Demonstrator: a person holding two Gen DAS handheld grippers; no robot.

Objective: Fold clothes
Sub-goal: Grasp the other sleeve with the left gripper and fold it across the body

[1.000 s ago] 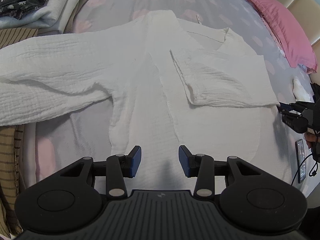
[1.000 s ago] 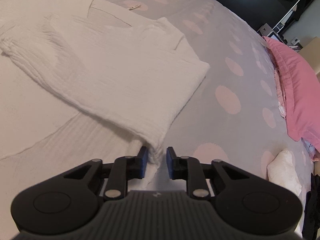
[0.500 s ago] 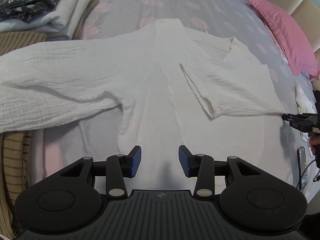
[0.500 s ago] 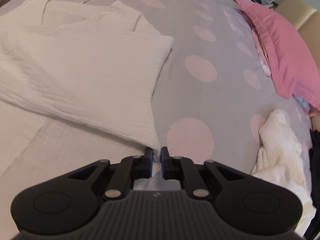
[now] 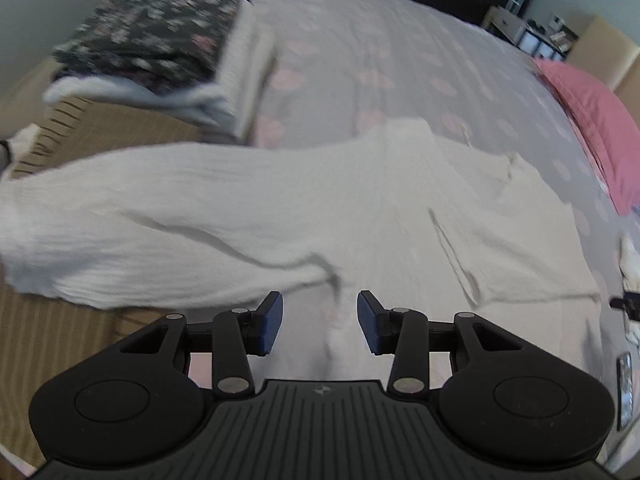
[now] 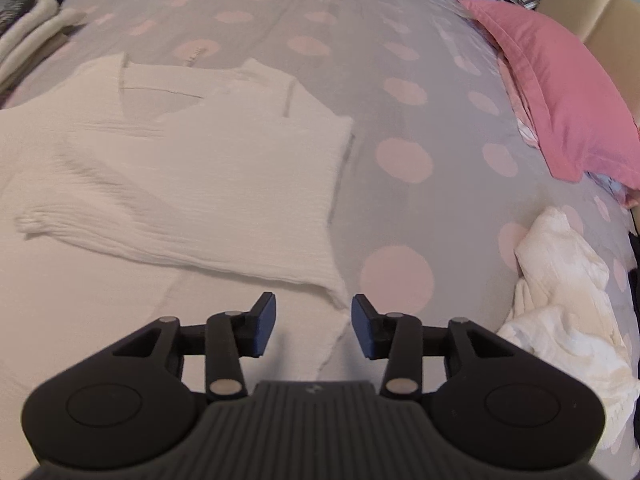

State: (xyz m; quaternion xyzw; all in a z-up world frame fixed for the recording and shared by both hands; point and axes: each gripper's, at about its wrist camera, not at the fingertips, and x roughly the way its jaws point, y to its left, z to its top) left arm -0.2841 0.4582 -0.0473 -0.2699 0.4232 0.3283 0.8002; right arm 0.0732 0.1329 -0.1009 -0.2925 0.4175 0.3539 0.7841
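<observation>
On the far left of the left wrist view, a stack of folded clothes [image 5: 152, 40] sits on the bed [image 5: 360, 40], topped by a dark flowered piece with pale knitwear below it. Beside and under that stack lies a tan striped fabric [image 5: 100, 128] that runs down the left edge of the frame. The white shirt [image 5: 360, 208] lies spread flat on the grey sheet with pink dots, its collar pointing away from the camera. Its one long sleeve [image 5: 140, 232] stretches out to the left, over the striped fabric, with soft creases along it. The left hand-held gripper [image 5: 320, 322] hovers over the lower body of the shirt, near the armpit of that sleeve; its blue-padded fingers are spread wide and hold nothing. This view is blurred.

In the right wrist view, the other sleeve [image 6: 200, 200] is folded across the chest of the shirt [image 6: 100, 320], its cuff end pointing left and its fold line at the shirt's right edge. The right hand-held gripper [image 6: 314, 330] hangs just above the corner where that folded sleeve meets the side seam, fingers spread apart and empty, the cloth lying loose on the bed [image 6: 400, 80] below them. Further right, a crumpled white garment [image 6: 568, 300] rests on the sheet, well apart from the shirt. A pink pillow [image 6: 560, 92] lies at the upper right, against a beige headboard [image 6: 592, 8].
</observation>
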